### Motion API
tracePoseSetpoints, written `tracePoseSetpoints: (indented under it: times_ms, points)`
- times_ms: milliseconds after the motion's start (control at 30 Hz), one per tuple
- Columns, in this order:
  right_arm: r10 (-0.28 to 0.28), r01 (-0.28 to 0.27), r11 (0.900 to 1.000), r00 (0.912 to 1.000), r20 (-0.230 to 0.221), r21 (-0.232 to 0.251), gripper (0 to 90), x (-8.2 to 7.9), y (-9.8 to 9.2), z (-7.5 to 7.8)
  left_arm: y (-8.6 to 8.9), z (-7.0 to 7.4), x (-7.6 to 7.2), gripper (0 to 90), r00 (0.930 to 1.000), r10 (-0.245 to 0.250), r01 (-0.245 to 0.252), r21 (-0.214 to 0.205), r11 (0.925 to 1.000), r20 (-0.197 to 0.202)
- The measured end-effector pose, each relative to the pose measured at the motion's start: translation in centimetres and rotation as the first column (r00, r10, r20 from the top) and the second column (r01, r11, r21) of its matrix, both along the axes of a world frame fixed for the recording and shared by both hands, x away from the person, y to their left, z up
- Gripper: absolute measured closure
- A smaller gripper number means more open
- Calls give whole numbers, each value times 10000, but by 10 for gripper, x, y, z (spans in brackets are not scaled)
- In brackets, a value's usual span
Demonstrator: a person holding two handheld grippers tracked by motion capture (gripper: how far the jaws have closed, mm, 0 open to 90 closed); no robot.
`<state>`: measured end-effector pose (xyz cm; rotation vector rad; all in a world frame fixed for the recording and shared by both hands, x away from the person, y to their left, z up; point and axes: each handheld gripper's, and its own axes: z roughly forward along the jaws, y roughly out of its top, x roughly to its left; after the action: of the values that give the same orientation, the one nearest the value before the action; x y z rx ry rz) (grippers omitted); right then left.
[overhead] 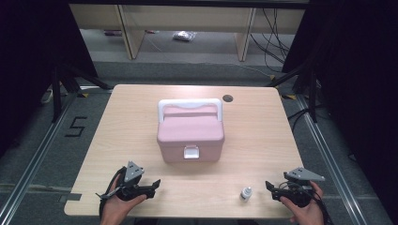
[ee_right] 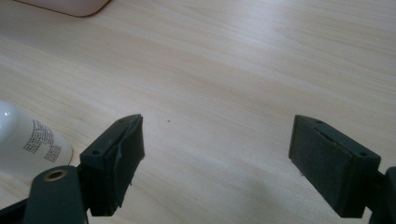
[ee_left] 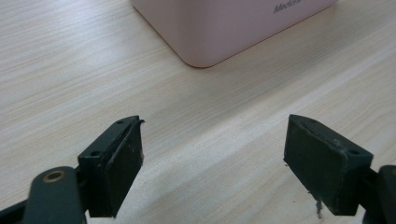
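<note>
**High view: pink box shut at mid-table, small bottle by your right hand**

High view showed the table (overhead: 117, 122) with the pink box (overhead: 190, 136) standing near its middle, lid down, white carry handle (overhead: 189, 107) folded back over the lid and a white latch (overhead: 191, 152) on the wall facing you. You were well short of it on both sides. It looked like stiff, smooth moulded plastic, probably light if empty, and too wide for either pair of jaws to span. Your best holds would have been the handle bar for lifting and the latch tab for opening; the glossy walls would likely have slipped under the pads.

Nearer you, the small white bottle (overhead: 246, 192) stood upright just beside your right gripper (overhead: 271, 188), not touching it. It seemed a light, rigid plastic thing with a rounded cap, easy to tip over, so a pinch across its body would have suited it.

Your left gripper (overhead: 155, 184) hovered near the front edge, jaws spread wide with nothing between them; the right gripper's jaws were spread likewise and empty.

Writing: the left gripper view caught grey lettering on the box wall (ee_left: 289, 6), starting "Medicin", cut off at the frame edge. The right gripper view showed fine dark print on the bottle (ee_right: 42, 140), too small to read.
</note>
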<state>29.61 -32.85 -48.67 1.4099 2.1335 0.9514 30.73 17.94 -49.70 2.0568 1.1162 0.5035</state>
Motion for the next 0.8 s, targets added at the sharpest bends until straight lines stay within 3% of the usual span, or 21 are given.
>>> tracePoseSetpoints:
  times_ms: [100, 167, 200, 233, 300, 333, 400, 467, 500, 533, 567, 600, 667, 700, 767, 800]
  points:
    - [-77, 77, 10000, 10000, -53, 61, 191, 0, 0, 0, 0, 1, 0, 191, 10000, 53, -53, 84, 10000, -23]
    - [-74, 74, 9999, 10000, -31, 70, 191, 1, 0, -1, -1, -1, 1, 191, 9998, 195, -193, -282, 9994, 59]
    - [-191, 191, 9998, 9998, 85, 55, 189, 1, 1, -1, 1, 0, 1, 191, 9998, 194, -193, -144, 9997, 48]
    - [-17, 16, 10000, 9998, 180, 47, 186, 4, 0, -2, 1, 0, 1, 191, 9997, 259, -258, -305, 9992, 37]
    - [-24, 30, 9995, 9998, -185, 323, 176, 2, 1, 0, 4, 1, 3, 191, 9998, 170, -172, -284, 9995, -56]
    - [328, -326, 9994, 9991, 257, -76, 166, 6, -2, -1, 3, 2, 3, 191, 9993, 363, -366, -399, 9985, -79]
    - [174, -175, 9995, 9998, 35, 267, 187, 9, 0, -1, 3, 1, 5, 191, 9994, 328, -334, -719, 9969, -96]
    - [308, -310, 9994, 9995, 110, 149, 191, 12, -1, 0, 4, 2, 8, 191, 9994, 298, -309, -681, 9972, -167]
    - [152, -149, 9994, 9998, -91, 299, 190, 14, 0, 2, 3, 3, 9, 191, 9990, 368, -384, -730, 9966, -237]
    - [175, -175, 9993, 9998, -11, 340, 192, 16, 1, 2, 2, 3, 11, 191, 9986, 499, -510, -871, 9949, -145]
    - [138, -136, 9994, 9999, -74, 303, 209, 19, 1, 4, 3, 5, 13, 191, 9984, 539, -549, -857, 9948, -139]
    - [462, -464, 9989, 9983, 341, 31, 235, 25, -2, 5, 3, 7, 14, 191, 9987, 478, -489, -820, 9954, -153]
    - [302, -306, 9993, 9994, 182, 198, 284, 31, 1, 11, 4, 11, 19, 191, 9979, 645, -645, -880, 9940, -21]
    - [551, -549, 9985, 9975, 434, -53, 297, 36, -2, 14, 3, 13, 22, 191, 9962, 872, -866, -1014, 9911, 23]
    - [400, -412, 9989, 9981, 462, 244, 358, 44, 2, 19, 6, 16, 29, 191, 9956, 938, -931, -934, 9913, 33]
    - [691, -701, 9974, 9958, 600, 137, 378, 51, 1, 21, 7, 17, 33, 191, 9947, 1024, -1017, -877, 9909, 36]
